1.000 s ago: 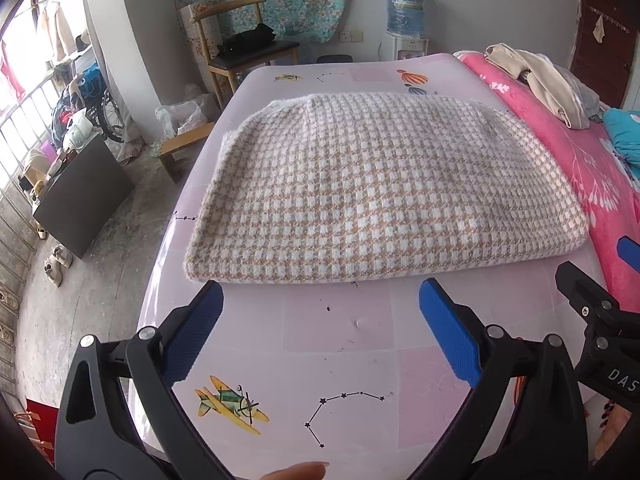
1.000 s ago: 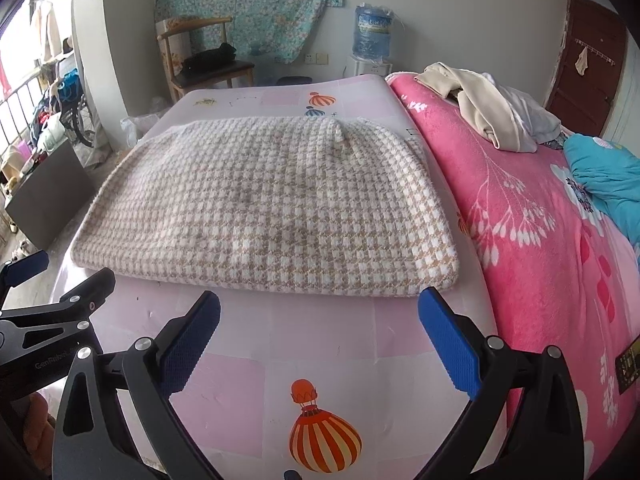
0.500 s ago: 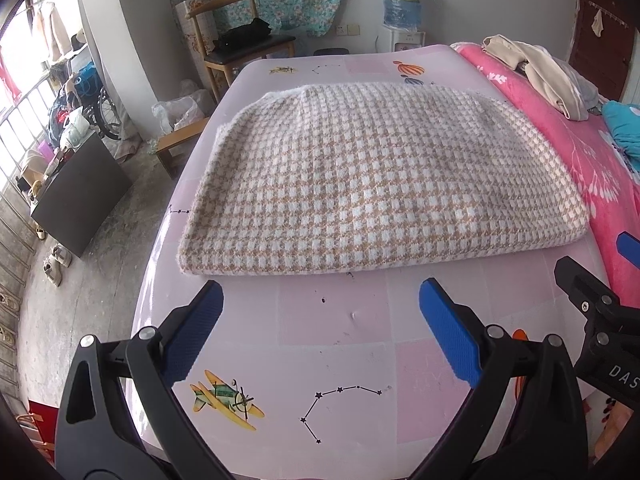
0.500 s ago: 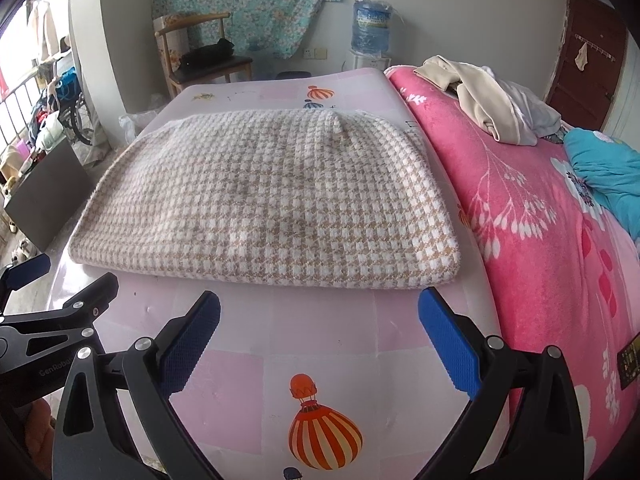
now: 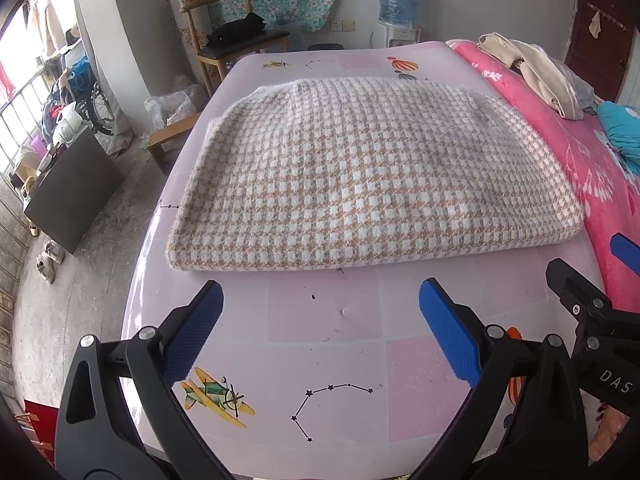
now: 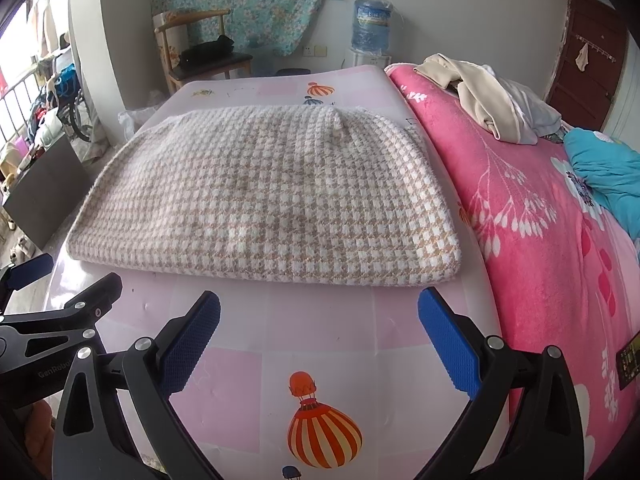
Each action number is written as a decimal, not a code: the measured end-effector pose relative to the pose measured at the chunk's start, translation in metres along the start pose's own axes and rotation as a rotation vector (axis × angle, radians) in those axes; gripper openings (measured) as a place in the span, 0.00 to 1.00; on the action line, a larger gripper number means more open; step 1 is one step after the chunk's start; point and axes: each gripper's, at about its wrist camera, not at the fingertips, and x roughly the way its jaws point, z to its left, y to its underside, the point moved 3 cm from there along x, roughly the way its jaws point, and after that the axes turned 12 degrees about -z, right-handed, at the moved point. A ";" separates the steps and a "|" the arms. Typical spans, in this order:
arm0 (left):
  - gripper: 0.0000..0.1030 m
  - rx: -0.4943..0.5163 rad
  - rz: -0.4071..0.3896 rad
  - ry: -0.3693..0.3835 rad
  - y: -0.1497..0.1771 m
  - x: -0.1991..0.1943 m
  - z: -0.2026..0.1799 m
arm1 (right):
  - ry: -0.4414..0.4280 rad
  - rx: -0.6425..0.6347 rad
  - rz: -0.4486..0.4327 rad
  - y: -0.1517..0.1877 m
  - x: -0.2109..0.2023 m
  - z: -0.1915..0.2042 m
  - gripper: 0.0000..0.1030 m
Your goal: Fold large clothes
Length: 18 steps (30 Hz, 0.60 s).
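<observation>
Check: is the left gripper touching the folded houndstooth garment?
Apart. The left wrist view shows the left gripper open, with a strip of bare pink mat between its fingertips and the near edge of the houndstooth garment.

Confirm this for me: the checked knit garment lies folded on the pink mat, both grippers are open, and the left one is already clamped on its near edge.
Not quite. The left gripper holds nothing: the left wrist view shows its jaws open over bare pink mat, short of the folded checked knit garment. The right gripper is open too.
</observation>
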 end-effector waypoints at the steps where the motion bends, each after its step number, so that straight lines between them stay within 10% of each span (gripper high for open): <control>1: 0.92 0.000 0.001 0.001 0.000 0.000 0.000 | 0.002 0.000 0.001 0.000 0.000 0.000 0.94; 18: 0.92 0.001 0.004 0.001 0.000 0.001 -0.001 | 0.008 -0.003 0.012 0.001 0.003 -0.001 0.94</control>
